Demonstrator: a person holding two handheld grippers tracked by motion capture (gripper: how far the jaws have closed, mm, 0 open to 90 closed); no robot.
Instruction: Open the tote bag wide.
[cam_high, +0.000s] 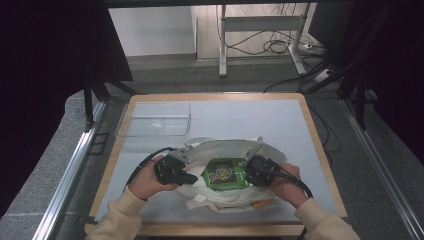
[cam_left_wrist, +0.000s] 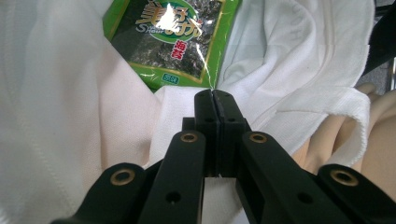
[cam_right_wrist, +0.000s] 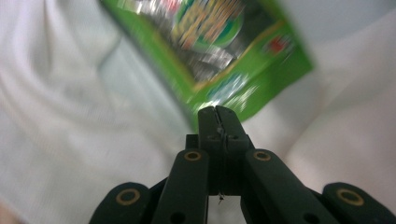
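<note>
A green seaweed packet (cam_high: 226, 174) lies inside the white bag (cam_high: 220, 199).

A table (cam_high: 280, 120) with a pale grey top and a light wooden edge band carries everything. Lying directly on it: a clear plastic box (cam_high: 155, 120), rectangular and open-topped, at the far left part of the top; and a white cloth bag (cam_high: 227, 197), spread flat near the front edge at the centre, its mouth turned upward and one handle loop trailing toward the front. Box and bag lie near each other, the bag's far rim just beside the box's near right corner.
</note>
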